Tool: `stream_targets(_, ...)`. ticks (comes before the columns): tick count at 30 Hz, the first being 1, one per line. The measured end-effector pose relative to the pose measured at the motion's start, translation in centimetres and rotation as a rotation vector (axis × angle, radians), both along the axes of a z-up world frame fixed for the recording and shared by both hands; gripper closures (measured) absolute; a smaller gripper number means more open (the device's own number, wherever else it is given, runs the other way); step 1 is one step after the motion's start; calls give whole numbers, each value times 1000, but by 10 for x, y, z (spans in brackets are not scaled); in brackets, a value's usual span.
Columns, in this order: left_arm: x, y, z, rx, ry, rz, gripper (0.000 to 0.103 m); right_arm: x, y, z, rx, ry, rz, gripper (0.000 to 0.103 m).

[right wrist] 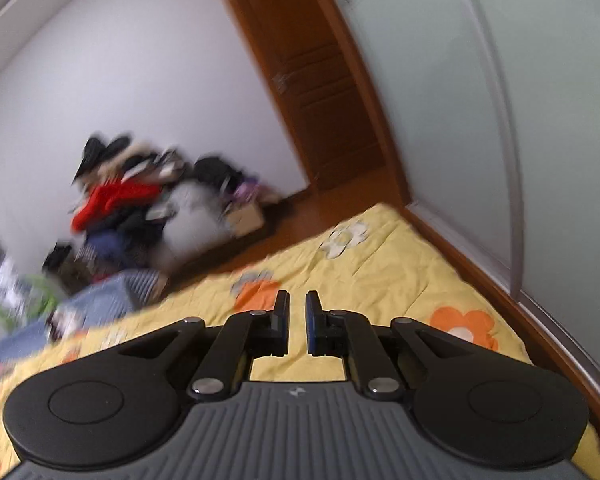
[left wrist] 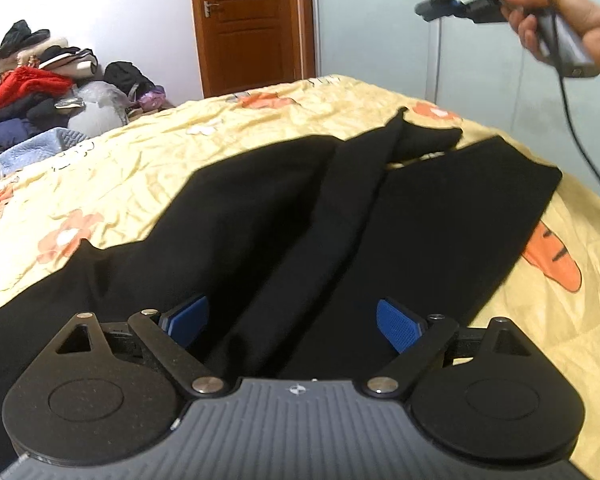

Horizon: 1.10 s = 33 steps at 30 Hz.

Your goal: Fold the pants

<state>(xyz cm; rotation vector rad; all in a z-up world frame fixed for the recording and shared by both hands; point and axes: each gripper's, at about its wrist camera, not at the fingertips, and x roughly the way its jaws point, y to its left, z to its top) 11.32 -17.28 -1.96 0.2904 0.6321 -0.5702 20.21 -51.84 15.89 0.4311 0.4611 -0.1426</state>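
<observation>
Black pants (left wrist: pixel 292 200) lie spread on the yellow flowered bedsheet (left wrist: pixel 140 168), with a raised fold running down their middle and one leg end turned over at the far side. My left gripper (left wrist: pixel 294 322) hovers low over the near part of the pants. Its jaws are open wide and the blue pads (left wrist: pixel 400 324) stand on either side of the fold without pressing it. My right gripper (right wrist: pixel 298 320) is shut with nothing between its fingers, raised above the bed. In the left wrist view a hand (left wrist: pixel 572 28) holds the right gripper (left wrist: pixel 440 6) high at the top right. The right wrist view shows no pants.
A heap of clothes (left wrist: pixel 40 92) is piled beside the bed at the left, also the clothes heap (right wrist: pixel 140 208) in the right wrist view. A brown wooden door (left wrist: pixel 252 24) stands behind the bed. Pale sliding panels (right wrist: pixel 500 100) run along the bed's right edge. A black cable (left wrist: pixel 580 136) hangs from the right gripper.
</observation>
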Motion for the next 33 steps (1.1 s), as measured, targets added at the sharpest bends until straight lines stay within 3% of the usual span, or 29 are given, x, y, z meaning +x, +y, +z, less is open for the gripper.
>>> stream_targets(2, -2, -1, -1, -7, 12, 2, 9, 1, 0, -7, 29, 53, 30, 92)
stream_targets(4, -1, 0, -1, -31, 40, 0, 9, 12, -1, -29, 78, 147, 49, 66)
stream_targets(5, -1, 1, -1, -42, 51, -1, 8, 16, -2, -40, 87, 177, 30, 30)
stream_targets(6, -1, 2, 0, -46, 57, -1, 8, 22, -3, -54, 94, 206, 1, 9)
stream_targets(9, -3, 4, 0, -37, 53, 0, 8, 39, -1, -88, 107, 241, -60, 15)
stream_targets(10, -2, 4, -1, -31, 51, 0, 8, 45, 1, -95, 103, 240, -63, 21)
stream_targets(12, -1, 3, -3, -26, 54, -1, 8, 58, 7, -106, 101, 260, -58, 45)
stream_targets(17, 3, 5, -4, -43, 70, -12, 8, 85, 18, -132, 62, 355, -84, 48)
stream_targets(19, 4, 5, -4, -46, 69, -17, 8, 86, 18, -139, 58, 356, -89, 79)
stream_targets(20, 4, 4, -4, -45, 67, -18, 8, 85, 17, -140, 53, 355, -97, 100)
stream_targets(23, 4, 4, -2, -42, 54, -21, 8, 72, 15, -136, 29, 296, -77, 100)
stream_targets(29, 11, -2, 5, -34, 15, -30, 8, 25, 8, -90, 107, 96, -68, 100)
stream_targets(33, 11, -16, 1, 30, -63, -21, 11, -2, 10, -56, 162, -11, -27, 100)
